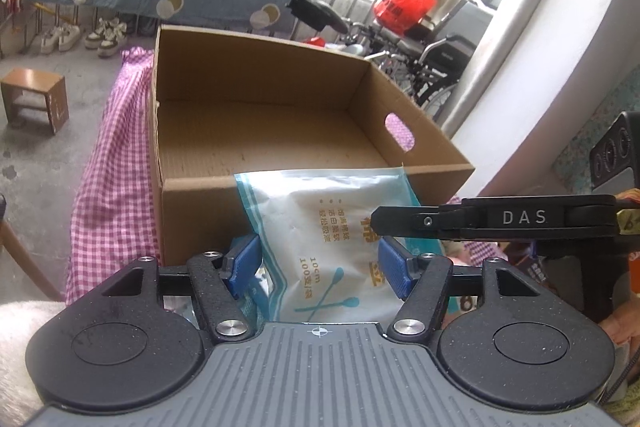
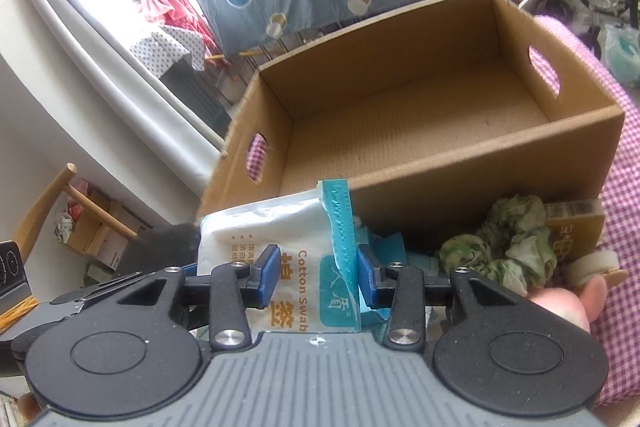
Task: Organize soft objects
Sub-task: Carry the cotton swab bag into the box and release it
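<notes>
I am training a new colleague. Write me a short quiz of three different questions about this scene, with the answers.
1. True or false: the cardboard box already holds a soft object.
2. What lies between the blue pads of both the left gripper and the right gripper?
A. cotton swab bag
B. green cloth
C. tape roll
3. Fill in: the green cloth lies ____ the box, against its near wall.

Key: 1 false; 2 A, the cotton swab bag; 3 outside.
</notes>
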The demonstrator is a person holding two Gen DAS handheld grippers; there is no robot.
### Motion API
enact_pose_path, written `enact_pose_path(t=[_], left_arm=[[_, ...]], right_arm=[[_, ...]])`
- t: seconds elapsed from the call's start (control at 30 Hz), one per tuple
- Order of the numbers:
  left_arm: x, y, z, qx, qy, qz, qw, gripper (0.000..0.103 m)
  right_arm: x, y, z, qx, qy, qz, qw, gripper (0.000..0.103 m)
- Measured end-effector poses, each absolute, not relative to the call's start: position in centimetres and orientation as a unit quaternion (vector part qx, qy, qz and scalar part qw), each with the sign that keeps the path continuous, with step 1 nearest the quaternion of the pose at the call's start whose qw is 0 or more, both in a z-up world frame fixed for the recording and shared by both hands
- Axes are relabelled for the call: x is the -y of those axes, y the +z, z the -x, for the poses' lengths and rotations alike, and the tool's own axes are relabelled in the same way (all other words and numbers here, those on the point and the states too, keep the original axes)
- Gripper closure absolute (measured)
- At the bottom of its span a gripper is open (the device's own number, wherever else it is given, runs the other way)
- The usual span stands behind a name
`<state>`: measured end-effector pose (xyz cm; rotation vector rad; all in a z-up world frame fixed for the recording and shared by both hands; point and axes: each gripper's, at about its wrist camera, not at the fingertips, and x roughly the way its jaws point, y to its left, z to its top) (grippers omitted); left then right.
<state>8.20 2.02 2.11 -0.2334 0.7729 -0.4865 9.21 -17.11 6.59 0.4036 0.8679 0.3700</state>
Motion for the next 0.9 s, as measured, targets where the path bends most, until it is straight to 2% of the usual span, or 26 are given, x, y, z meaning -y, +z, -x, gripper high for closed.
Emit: enact_pose_path(t=[0.3,0.47,0.63,0.9], left_arm=[[-2.0,5.9,-8.2,-0.319,-0.220,0.101,0.916,0.039],[-2.2,7.7,-10.6,-0.303,-0.221,0.096,0.922,0.039],[-2.4,8.0,-15.0,-0.318,-0.224,0.100,0.916,0.038],[-1.7,5.6,-24.6,-0.385,-0.200,0.106,0.895,0.038]], right_arm=[[17.0,10.7,-9.5,-0.371,0.204,-0.183,0.887,0.060],[16.9,12.2,-13.0,-0.383,0.221,-0.191,0.876,0.060],[17.1,12.2,-18.4,-0.416,0.233,-0.207,0.854,0.060],[17.0,8.4,-29.3,-0.490,0.233,-0.221,0.810,0.060]])
